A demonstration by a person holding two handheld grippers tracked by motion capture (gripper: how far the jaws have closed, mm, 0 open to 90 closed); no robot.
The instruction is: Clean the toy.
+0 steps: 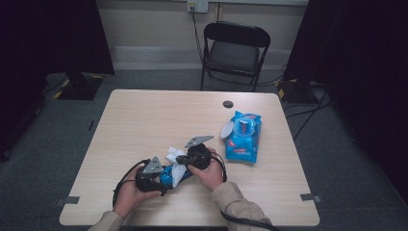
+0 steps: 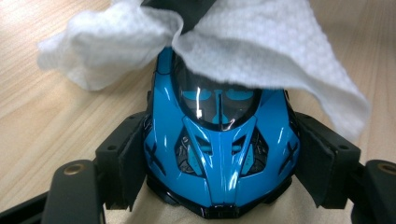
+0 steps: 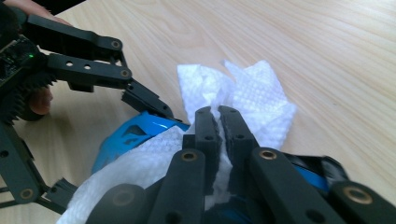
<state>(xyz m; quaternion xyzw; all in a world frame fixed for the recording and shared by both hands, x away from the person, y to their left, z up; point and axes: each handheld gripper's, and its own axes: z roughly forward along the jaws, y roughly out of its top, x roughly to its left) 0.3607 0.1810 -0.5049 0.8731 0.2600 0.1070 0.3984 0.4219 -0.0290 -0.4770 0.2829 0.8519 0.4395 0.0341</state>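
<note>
A glossy blue toy car [image 2: 219,149] sits between the jaws of my left gripper [image 2: 219,163], whose pads press on both of its sides. A white wet wipe [image 2: 261,51] drapes over the car's windscreen end. My right gripper [image 3: 218,128] is shut on that wipe [image 3: 252,93], pinching a fold of it right over the car [image 3: 126,135]. In the high view both grippers meet near the table's front edge, the left gripper [image 1: 161,177] at the left, the right gripper [image 1: 182,162] beside it, with the car [image 1: 168,175] and wipe [image 1: 175,161] between them.
A blue pack of wet wipes [image 1: 243,136] with its lid flipped open lies right of the hands. A round cable hole [image 1: 228,104] is near the table's [image 1: 144,115] far edge. A black folding chair [image 1: 233,50] stands behind the table.
</note>
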